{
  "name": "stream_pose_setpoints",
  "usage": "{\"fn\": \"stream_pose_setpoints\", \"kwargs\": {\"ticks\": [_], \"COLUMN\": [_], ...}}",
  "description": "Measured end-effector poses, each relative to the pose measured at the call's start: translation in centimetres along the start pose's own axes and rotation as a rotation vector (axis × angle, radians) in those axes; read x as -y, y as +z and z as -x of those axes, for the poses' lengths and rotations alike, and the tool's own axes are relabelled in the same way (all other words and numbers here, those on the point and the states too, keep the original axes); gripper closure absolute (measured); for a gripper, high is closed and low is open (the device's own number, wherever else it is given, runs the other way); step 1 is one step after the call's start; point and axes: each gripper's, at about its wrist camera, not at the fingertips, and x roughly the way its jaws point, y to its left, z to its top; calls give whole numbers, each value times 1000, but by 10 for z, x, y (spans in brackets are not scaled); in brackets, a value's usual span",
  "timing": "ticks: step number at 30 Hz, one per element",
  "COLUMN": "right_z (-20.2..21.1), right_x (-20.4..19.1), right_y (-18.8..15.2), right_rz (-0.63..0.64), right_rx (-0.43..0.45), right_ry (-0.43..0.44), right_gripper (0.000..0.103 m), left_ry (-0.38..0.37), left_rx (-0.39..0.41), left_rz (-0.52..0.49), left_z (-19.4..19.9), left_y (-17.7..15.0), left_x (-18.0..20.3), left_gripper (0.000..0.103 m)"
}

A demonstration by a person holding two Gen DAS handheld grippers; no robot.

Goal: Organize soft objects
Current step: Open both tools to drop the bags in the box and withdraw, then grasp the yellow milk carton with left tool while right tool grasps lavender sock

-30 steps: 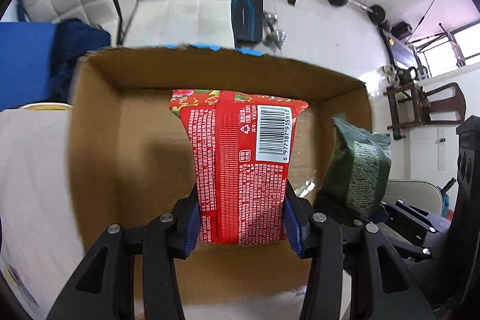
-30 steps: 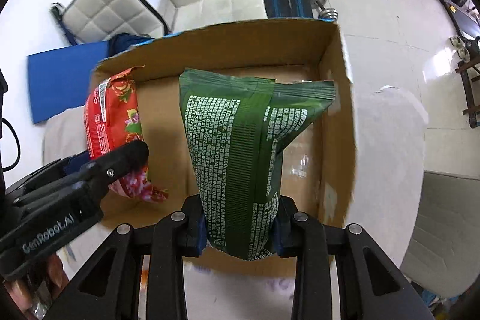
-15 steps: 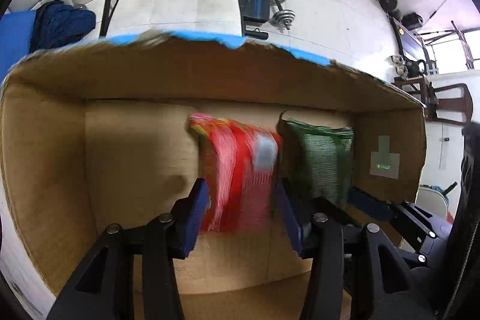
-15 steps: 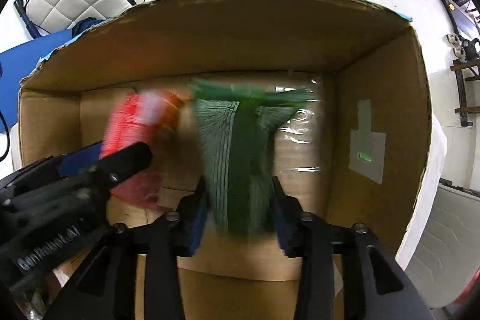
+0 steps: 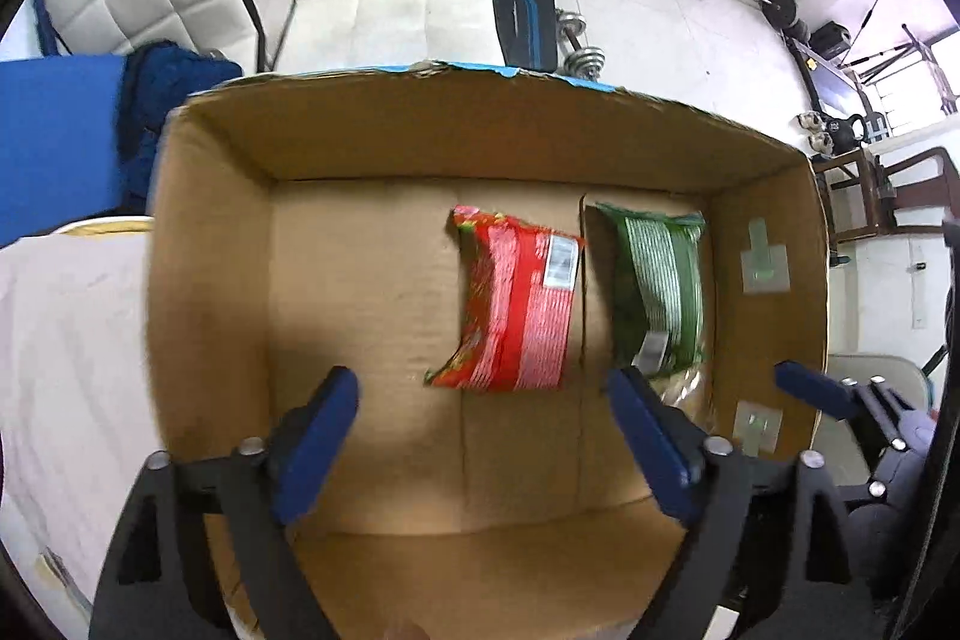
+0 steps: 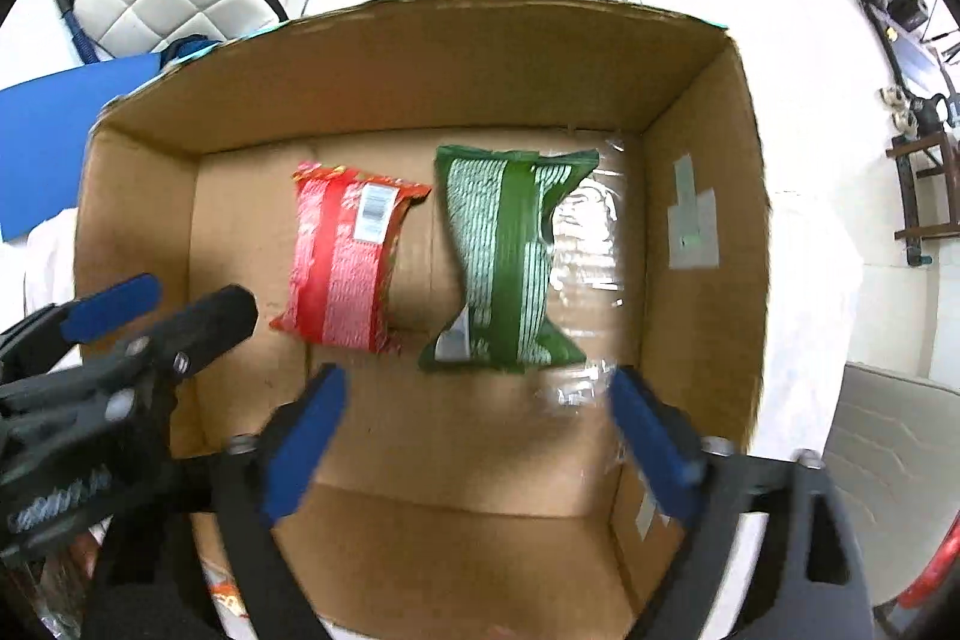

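Both tools, left (image 5: pixel 483 424) and right (image 6: pixel 474 427), are hanging spread and empty over the box (image 6: pixel 420 58); red pack (image 6: pixel 345 259) and green pack (image 6: pixel 510 259) are lying side by side mid-frame, so the drop looks done, next calling for lifting clear

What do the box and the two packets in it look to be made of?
Box: brown corrugated cardboard, matte, with a ragged top edge and clear glossy tape glinting on its floor. Red packet and green packet: thin printed plastic film, probably; they crinkle, have crimped ends and a slight sheen. Their contents cannot be seen.
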Motion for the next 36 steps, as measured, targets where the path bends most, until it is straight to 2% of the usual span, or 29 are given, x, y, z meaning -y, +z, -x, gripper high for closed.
{"fn": "stream_pose_setpoints", "kwargs": {"ticks": [2,3,7,10,16,21,24,30,34,36], "right_z": [5,11,24,34,56,87,104,114,87,66], "right_x": [0,-2,-3,-1,-6,-11,-10,-7,-5,-6], "right_y": [-11,-19,-42,-59,-94,-130,-150,-182,-193,-197], "right_rz": [-11,-11,-25,-48,-22,7,4,34,90,125], "right_rx": [25,46,123,141,211,275,292,285,208,162], "right_ry": [3,-12,-50,-38,-70,-69,-34,23,9,-7], "right_gripper": [0,0,0,0,0,0,0,0,0,0], "left_ry": [25,38,63,70,112,127,137,157,185,184], "left_rx": [30,48,123,170,245,295,324,336,283,219], "left_rz": [-2,-3,-11,-11,-26,-25,-26,19,90,165], "left_z": [9,14,33,50,81,109,127,146,135,116], "left_y": [-12,-19,-42,-60,-94,-125,-141,-179,-209,-228], "left_x": [-1,-3,-6,-8,-2,8,12,2,-24,-45], "left_gripper": [3,2,1,1,1,1,1,1,1,1]}}
